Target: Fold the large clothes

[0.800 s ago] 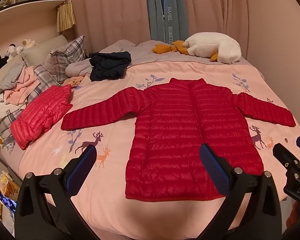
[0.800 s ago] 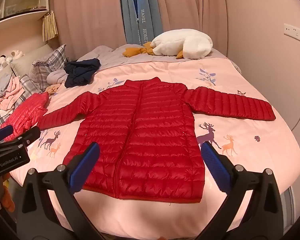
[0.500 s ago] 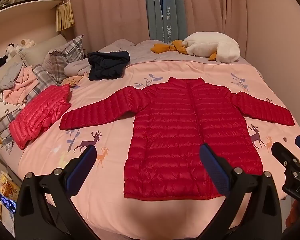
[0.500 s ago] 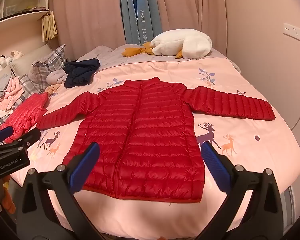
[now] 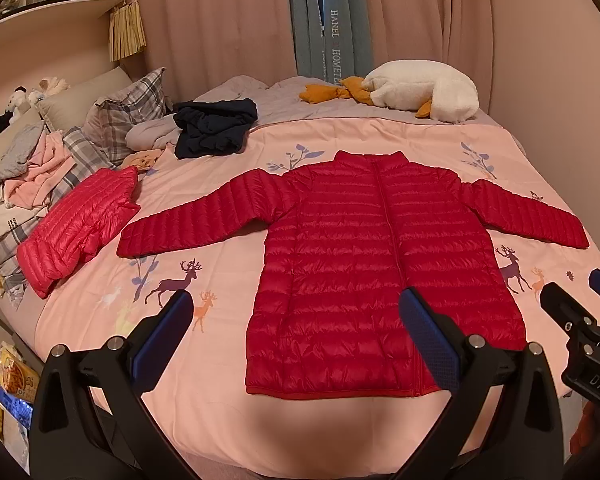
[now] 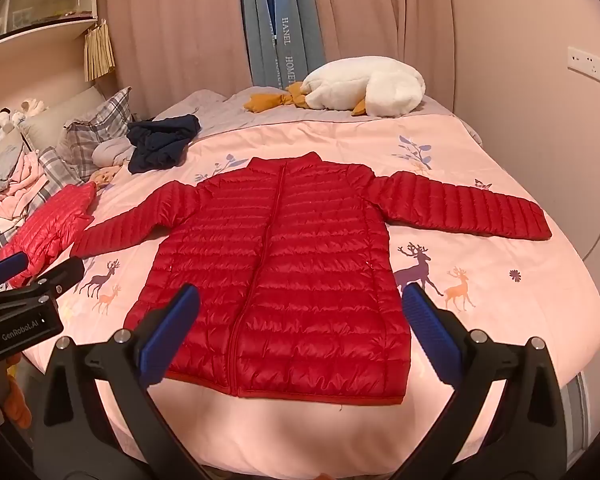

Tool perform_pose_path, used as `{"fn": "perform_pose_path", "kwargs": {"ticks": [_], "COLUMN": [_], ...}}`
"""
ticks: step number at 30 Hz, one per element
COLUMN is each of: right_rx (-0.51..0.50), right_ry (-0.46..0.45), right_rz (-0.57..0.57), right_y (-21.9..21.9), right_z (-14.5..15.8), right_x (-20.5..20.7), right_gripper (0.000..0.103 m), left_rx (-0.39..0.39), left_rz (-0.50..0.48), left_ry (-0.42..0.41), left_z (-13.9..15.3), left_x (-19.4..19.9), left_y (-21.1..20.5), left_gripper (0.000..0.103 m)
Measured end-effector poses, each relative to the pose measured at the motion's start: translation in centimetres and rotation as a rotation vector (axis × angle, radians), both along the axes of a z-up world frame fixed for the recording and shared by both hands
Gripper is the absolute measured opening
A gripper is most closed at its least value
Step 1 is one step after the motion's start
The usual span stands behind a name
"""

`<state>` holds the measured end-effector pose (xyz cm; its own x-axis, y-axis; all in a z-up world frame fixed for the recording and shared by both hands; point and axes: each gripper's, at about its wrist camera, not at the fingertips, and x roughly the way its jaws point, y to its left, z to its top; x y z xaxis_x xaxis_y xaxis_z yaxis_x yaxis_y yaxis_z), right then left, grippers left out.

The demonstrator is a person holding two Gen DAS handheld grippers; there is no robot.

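A red quilted puffer jacket (image 5: 364,248) (image 6: 284,264) lies flat and zipped on the pink bed cover, front up, both sleeves spread out to the sides, hem toward me. My left gripper (image 5: 296,308) hovers open above the hem's left part, with nothing between its blue pads. My right gripper (image 6: 300,312) hangs open over the hem's middle, also empty. Each gripper shows at the edge of the other's view: the right gripper (image 5: 576,312) at the right, the left gripper (image 6: 32,276) at the left. Neither touches the jacket.
A folded lighter-red puffer (image 5: 76,228) lies left of the jacket. A dark navy garment (image 5: 214,128) sits behind it, near plaid pillows (image 5: 128,116) and a clothes pile (image 5: 32,168). A white plush goose (image 5: 420,92) rests at the far edge. Walls close the right side.
Both views have barely shifted; the jacket sits a touch further left in the left wrist view. Nothing was grasped and both grippers stayed open.
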<state>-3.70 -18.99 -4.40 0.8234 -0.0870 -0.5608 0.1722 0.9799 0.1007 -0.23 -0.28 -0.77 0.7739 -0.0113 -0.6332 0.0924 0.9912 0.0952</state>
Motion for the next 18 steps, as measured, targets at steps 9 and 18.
{"fn": "perform_pose_path", "kwargs": {"ticks": [9,18], "right_rx": [0.0,0.0], "right_ry": [0.001,0.0], "right_rz": [0.0,0.0], "right_y": [0.02,0.2], "right_z": [-0.11,-0.15], "right_x": [-0.02,0.0], "right_gripper": [0.101,0.101], "left_rx": [-0.003,-0.004], "left_rz": [-0.005,-0.002], "left_ry": [0.007,0.008], "left_z": [-0.28,-0.12], "left_x": [-0.03,0.08], "left_y": [0.19,0.11], "left_gripper": [0.102,0.102]}}
